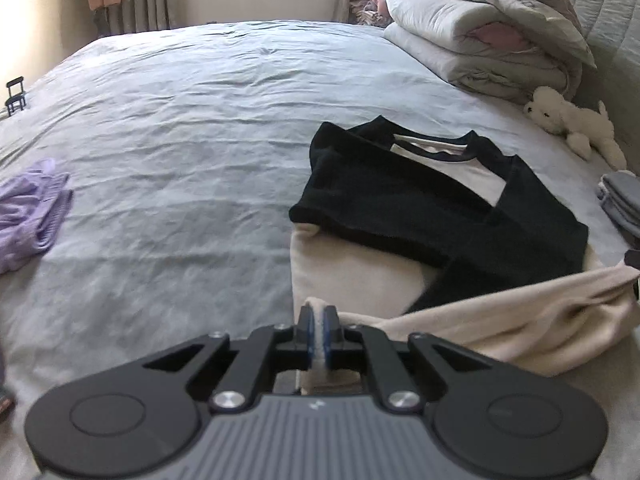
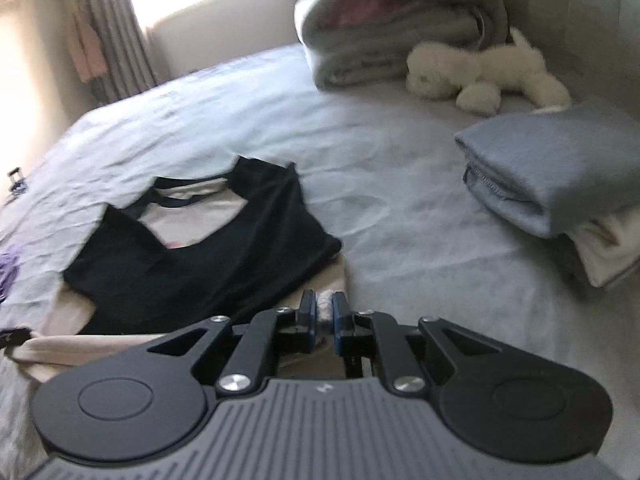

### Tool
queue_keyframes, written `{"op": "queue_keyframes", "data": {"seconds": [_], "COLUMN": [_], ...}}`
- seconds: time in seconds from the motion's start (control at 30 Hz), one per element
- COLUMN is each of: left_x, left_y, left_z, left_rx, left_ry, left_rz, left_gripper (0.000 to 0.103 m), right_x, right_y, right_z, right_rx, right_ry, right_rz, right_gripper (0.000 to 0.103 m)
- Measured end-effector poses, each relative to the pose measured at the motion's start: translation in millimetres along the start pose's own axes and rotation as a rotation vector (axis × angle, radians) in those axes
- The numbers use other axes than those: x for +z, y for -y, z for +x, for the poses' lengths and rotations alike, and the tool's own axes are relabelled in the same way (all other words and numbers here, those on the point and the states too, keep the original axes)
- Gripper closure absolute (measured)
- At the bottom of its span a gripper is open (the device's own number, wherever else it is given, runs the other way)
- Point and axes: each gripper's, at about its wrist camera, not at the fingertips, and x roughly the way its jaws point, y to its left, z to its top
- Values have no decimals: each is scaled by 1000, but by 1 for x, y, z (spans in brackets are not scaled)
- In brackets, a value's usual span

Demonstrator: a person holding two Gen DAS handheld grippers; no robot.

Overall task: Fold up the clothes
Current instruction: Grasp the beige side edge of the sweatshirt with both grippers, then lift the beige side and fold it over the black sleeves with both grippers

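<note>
A cream shirt with black sleeves [image 1: 404, 208] lies on the pale blue bed sheet [image 1: 180, 128], its sleeves folded across the chest. My left gripper [image 1: 317, 314] is shut on the cream bottom hem at its left corner. The hem [image 1: 520, 312] is lifted and stretches away to the right. In the right wrist view the same shirt [image 2: 208, 240] lies to the left, and my right gripper [image 2: 324, 304] is shut on the cream hem at its right corner. A strip of hem [image 2: 72, 344] runs off to the left.
A purple garment [image 1: 32, 212] lies crumpled at the bed's left. A folded grey-blue stack [image 2: 560, 172] sits on the right, with a white plush toy [image 2: 480, 72] and a pile of folded quilts [image 1: 480, 36] behind it. A headboard and a curtained window stand beyond.
</note>
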Motion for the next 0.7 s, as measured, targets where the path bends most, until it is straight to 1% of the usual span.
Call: {"op": "queue_keyframes", "data": {"seconds": [0.07, 0.13, 0.23, 0.3, 0.37, 0.47, 0.6, 0.7], "left_x": [3, 12, 33, 50, 69, 92, 114, 132], "left_y": [1, 2, -7, -10, -13, -13, -19, -22], "left_z": [5, 4, 2, 4, 15, 42, 72, 93], "left_rx": [-5, -12, -27, -26, -31, 11, -20, -11], "left_ry": [2, 24, 43, 61, 53, 39, 16, 12], "left_rz": [10, 16, -36, -49, -65, -60, -113, -135], "left_gripper": [98, 98, 99, 99, 99, 99, 99, 99], "right_x": [-2, 0, 23, 37, 53, 73, 92, 104], "right_y": [4, 7, 2, -2, -6, -5, -2, 1], "right_z": [14, 14, 7, 11, 23, 49, 80, 103], "right_rx": [0, 14, 42, 42, 34, 26, 11, -4], "right_ry": [-13, -1, 66, 80, 79, 64, 44, 29], "right_rz": [13, 37, 29, 17, 2, 10, 30, 39], "right_gripper": [92, 92, 92, 92, 92, 92, 92, 92]}}
